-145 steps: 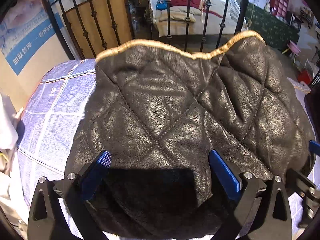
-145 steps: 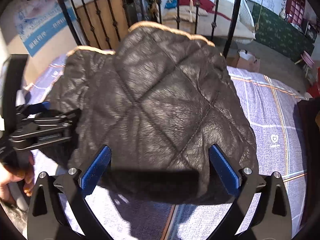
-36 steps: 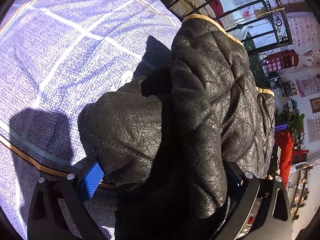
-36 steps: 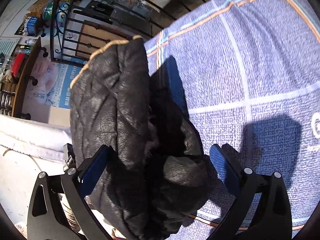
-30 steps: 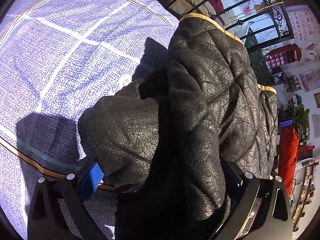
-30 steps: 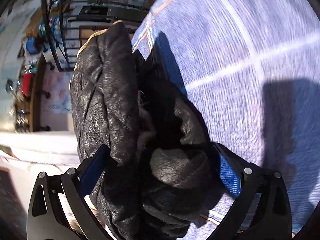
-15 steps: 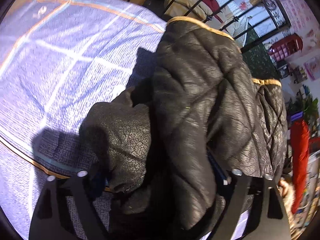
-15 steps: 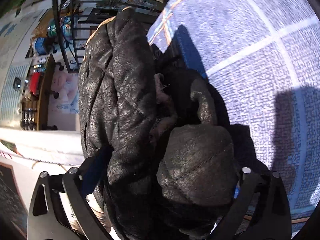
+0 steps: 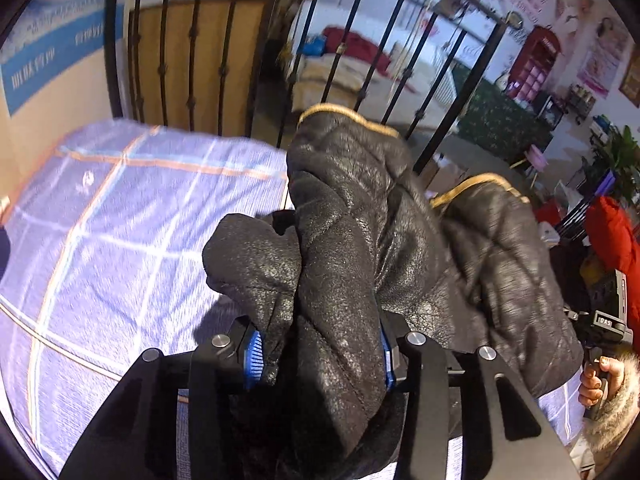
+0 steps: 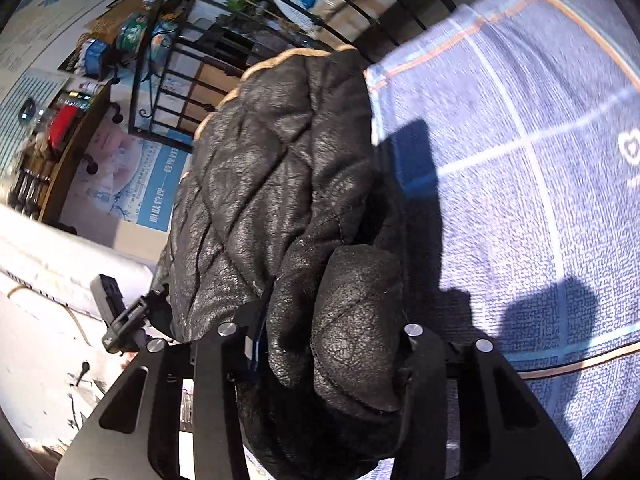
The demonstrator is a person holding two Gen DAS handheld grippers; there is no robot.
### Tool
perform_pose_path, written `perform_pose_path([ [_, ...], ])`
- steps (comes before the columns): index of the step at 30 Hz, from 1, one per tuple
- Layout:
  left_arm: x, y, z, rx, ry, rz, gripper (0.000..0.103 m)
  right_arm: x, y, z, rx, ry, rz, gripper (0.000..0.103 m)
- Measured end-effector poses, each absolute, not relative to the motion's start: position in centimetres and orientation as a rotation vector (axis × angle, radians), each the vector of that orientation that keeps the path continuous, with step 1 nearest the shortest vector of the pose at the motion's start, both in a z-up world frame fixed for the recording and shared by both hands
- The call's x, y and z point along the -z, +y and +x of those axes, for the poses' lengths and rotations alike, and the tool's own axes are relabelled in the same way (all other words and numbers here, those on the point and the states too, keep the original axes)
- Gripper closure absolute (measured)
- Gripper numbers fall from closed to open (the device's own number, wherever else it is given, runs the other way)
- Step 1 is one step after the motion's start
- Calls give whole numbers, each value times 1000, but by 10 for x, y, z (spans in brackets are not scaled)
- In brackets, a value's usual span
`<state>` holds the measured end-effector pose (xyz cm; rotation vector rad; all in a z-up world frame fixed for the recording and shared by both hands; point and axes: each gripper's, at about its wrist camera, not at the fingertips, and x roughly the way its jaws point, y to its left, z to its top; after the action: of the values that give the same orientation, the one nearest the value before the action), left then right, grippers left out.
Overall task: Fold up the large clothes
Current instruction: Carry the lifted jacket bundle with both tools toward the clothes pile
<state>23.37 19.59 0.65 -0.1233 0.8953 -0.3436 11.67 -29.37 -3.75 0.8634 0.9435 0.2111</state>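
A black quilted leather jacket [image 9: 360,216] with tan trim is bunched up and lifted above a blue checked bedsheet [image 9: 120,220]. My left gripper [image 9: 318,354] is shut on a thick fold of the jacket, which fills the gap between its blue pads. In the right wrist view the same jacket [image 10: 272,176] hangs to the left, and my right gripper [image 10: 328,344] is shut on another bunched fold. The right gripper's body also shows at the far right of the left wrist view [image 9: 604,328], held by a hand.
A black iron railing [image 9: 436,88] stands behind the bed. The sheet [image 10: 520,160] spreads to the right in the right wrist view. A wall poster [image 10: 160,184] and shelves [image 10: 60,120] are on the left. A red garment [image 9: 616,232] hangs at the right.
Both grippers have closed on the bunched jacket and lifted it. The left wrist view has tilted up, so the railing and the room behind now show.
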Motion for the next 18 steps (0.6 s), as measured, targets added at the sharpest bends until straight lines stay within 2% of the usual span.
perform_pose_path([
  [7,-85,252,184,261,675,-160,62,-45,-226,173,-395,896,679,65],
  [13,-143,358,93,-42,549,-183,62,-100,-94,295,-716,909,492,65],
  [18,-134,422,21,-328,524,-265,60,-112,45,415,-1009,1014,397,65],
])
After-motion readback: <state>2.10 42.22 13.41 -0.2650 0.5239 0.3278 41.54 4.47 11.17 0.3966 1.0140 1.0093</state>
